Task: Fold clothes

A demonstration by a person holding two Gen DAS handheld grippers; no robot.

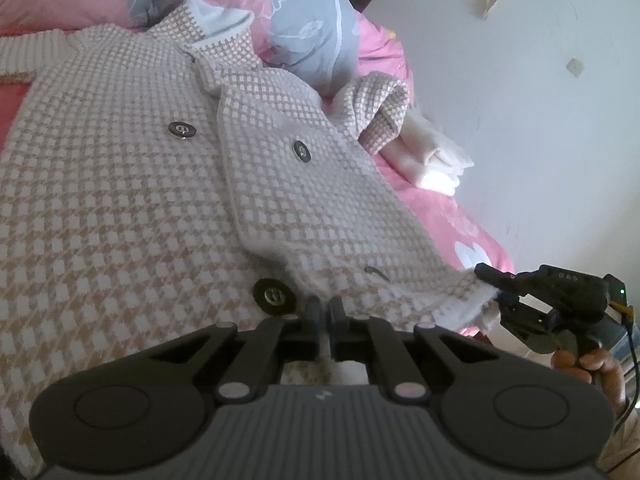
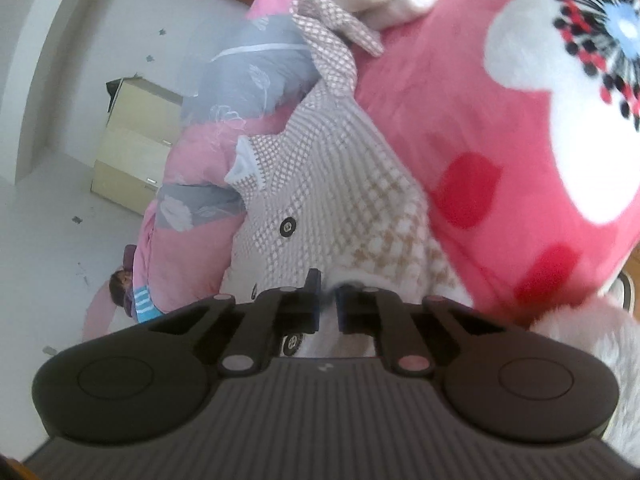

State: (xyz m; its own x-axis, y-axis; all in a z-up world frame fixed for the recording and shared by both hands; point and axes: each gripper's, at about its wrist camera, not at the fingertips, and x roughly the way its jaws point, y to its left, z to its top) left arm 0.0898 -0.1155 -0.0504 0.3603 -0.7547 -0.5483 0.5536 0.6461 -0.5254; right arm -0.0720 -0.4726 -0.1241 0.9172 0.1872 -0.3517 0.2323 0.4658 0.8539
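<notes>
While both grippers pinch its hem, checked cardigan [image 1: 120,184] lies buttoned on pink bed [image 1: 460,216].
Left gripper [image 1: 325,304] closed on hem near centre; right gripper [image 1: 494,286] clamped on hem corner.

Left tool [image 1: 325,307], low at the frame's centre, is closed. Right tool [image 2: 327,292] is closed too; a hand [image 1: 588,364] grips its handle at lower right.

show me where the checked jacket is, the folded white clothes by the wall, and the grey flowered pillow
checked jacket [image 1: 120,168]: left wrist view, on its front panel left of the buttons.
folded white clothes [image 1: 432,160]: left wrist view, on the top of the stack.
grey flowered pillow [image 1: 308,28]: left wrist view, on its grey middle.
</notes>
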